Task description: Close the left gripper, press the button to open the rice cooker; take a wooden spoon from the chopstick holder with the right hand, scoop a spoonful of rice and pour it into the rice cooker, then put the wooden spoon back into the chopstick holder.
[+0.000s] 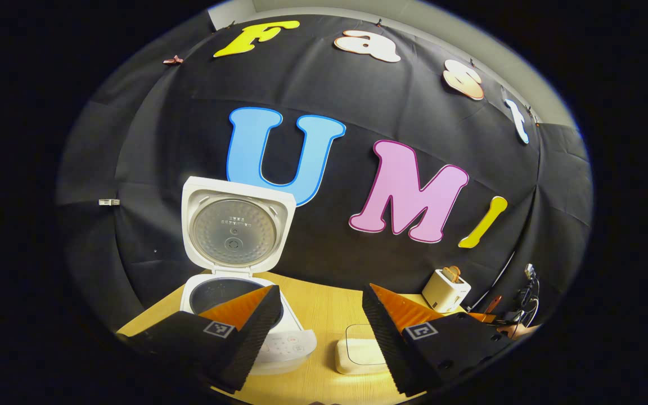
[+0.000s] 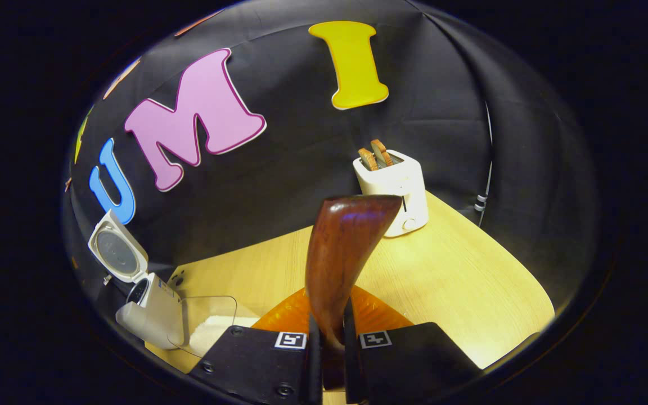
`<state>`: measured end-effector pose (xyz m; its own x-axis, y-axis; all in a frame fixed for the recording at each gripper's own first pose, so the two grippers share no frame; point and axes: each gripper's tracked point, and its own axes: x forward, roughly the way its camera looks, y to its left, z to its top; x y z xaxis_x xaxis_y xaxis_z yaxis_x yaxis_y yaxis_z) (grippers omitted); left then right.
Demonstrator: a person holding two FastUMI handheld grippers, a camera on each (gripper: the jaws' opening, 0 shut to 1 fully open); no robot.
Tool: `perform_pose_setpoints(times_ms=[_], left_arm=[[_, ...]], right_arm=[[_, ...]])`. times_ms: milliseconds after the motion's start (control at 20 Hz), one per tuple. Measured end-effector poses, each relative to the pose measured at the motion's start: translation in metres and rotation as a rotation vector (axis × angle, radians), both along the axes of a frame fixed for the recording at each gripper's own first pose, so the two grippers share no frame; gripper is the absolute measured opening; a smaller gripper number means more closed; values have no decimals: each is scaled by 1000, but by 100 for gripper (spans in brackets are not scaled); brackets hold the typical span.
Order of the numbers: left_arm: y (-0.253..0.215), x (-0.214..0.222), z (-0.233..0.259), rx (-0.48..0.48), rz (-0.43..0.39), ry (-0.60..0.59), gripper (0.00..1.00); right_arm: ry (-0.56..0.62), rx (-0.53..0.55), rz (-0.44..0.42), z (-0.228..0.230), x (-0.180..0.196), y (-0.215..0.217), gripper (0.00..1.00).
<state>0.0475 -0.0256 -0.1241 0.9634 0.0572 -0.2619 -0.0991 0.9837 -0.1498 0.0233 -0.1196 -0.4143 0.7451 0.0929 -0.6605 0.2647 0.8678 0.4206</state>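
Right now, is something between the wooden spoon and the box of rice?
Nothing visible is. The right gripper holds the wooden spoon above bare table; the clear rice box sits open-topped beside the rice cooker.

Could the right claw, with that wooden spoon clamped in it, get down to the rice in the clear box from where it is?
Probably yes. The right claw grips the wooden spoon with its bowl free, and the clear box of rice sits open-topped beside the rice cooker, with nothing over it.

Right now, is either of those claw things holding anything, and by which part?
Yes. The right gripper clamps the wooden spoon by its handle end. The left gripper is open, empty.
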Motion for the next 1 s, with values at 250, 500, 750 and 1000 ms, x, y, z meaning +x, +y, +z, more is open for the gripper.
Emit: perform_pose_setpoints(times_ms=[250, 500, 750, 1000], left_arm=[[-9, -5, 4, 31, 9, 7, 94], [-15, -6, 9, 56, 6, 4, 94], [-17, -5, 10, 52, -5, -3, 94], [-3, 5, 19, 56, -16, -34, 94]], right_arm=[[59, 29, 40, -29, -10, 7, 19], [73, 7, 54, -36, -11, 1, 22], [88, -29, 4, -36, -17, -18, 66], [68, -67, -35, -11, -29, -34, 86]])
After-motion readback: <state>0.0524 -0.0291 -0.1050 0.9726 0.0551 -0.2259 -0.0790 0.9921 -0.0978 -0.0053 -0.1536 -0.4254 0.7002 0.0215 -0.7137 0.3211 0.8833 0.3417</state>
